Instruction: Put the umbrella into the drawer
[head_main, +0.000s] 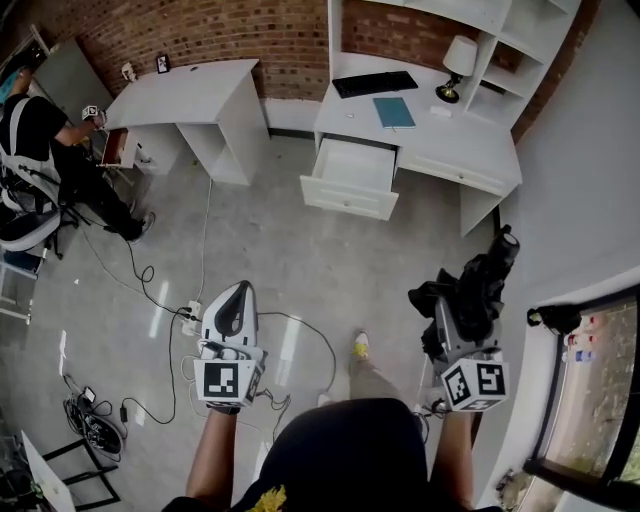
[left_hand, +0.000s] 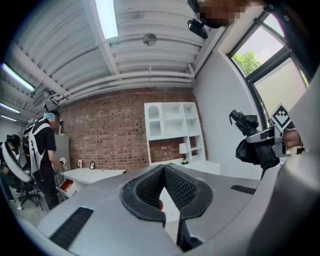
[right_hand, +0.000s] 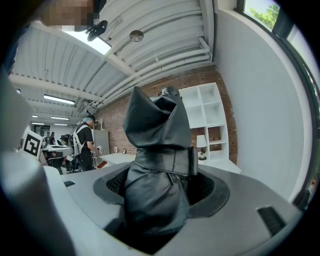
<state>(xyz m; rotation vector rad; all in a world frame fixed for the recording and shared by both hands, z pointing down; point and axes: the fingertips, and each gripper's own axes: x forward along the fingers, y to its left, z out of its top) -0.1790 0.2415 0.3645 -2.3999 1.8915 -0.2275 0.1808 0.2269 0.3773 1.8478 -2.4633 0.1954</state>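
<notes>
Gripping a folded umbrella (right_hand: 159, 150) in the right gripper (right_hand: 159, 197), jaws pressing on its bundled lower part from both sides. Showing black, glossy, creased fabric, cinched by a strap round the middle, with loose folds flaring above the band. Sticking out past the jaw tips in the head view, far end pointing forward toward the wall side of the room. Hanging in the air above the grey floor (head_main: 300, 250), well apart from the drawer (head_main: 352, 178).

Reaching forward at the right of the body, marker cube facing the head camera, forearm trailing back under it. Carrying the left gripper (head_main: 237, 292) at about the same reach on the left side, likewise above the floor, jaws meeting at their tips with nothing caught between them.

Standing pulled open in front of the white bench (head_main: 470, 152): white drawer, front panel facing the room. Lying on the bench top: black keyboard (head_main: 375, 83), blue book (head_main: 394, 112), lamp (head_main: 457, 66) with a pale shade. Sitting at far left: person (head_main: 45, 150) in dark clothes.
</notes>
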